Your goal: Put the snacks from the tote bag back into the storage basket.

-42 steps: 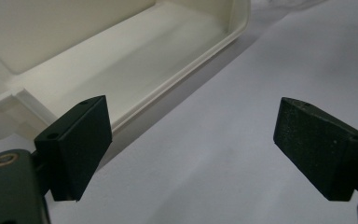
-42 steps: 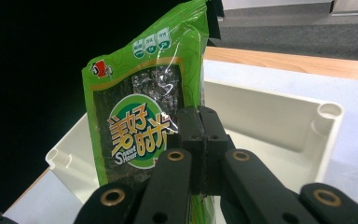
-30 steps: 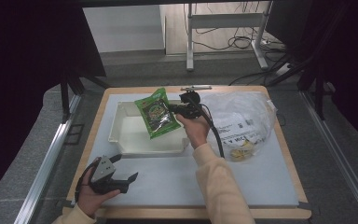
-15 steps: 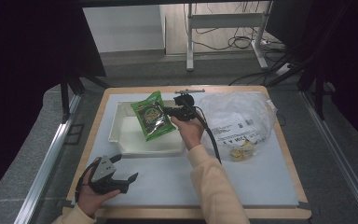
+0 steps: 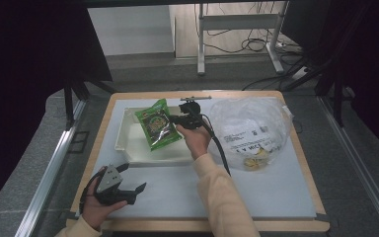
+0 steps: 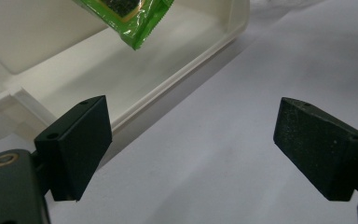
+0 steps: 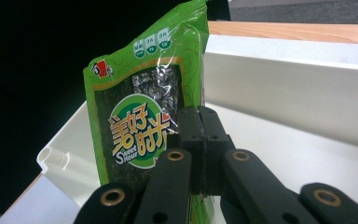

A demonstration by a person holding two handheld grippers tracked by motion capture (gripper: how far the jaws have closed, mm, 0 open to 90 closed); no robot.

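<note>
Nearest the person's edge of the table point(image 5: 296, 207), well short of the white tray point(image 5: 128, 148) and toward its left end, the left gripper point(image 5: 133, 190) is held low over the pale sheet. Its jaws are spread wide with nothing between them; in the left gripper view point(image 6: 191, 144) the tray's near wall point(image 6: 177, 74) is seen just past the jaw tips, and a green packet corner point(image 6: 135, 32) hangs over the tray floor.

Above the tray's right half, the right gripper point(image 5: 175, 120) is held by a hand point(image 5: 195, 138) reached in from the tray's right. Its jaws are clenched on the edge of a green seaweed snack packet point(image 5: 157, 123); in the right gripper view point(image 7: 204, 140) the jaw tips are pressed together against the packet point(image 7: 140, 121), which is held upright and slightly tilted. Whether the packet's lower end touches the tray floor cannot be told. The tray's far wall point(image 7: 284, 79) is seen behind the packet.

Right of the tray, just beside it, a clear plastic bag point(image 5: 249, 131) with printed labels is lying on the sheet, with yellowish contents at its near end.

Beyond the tray, past the table's far edge, a metal frame point(image 5: 237, 29) and cables point(image 5: 246, 44) are seen on the floor.
</note>
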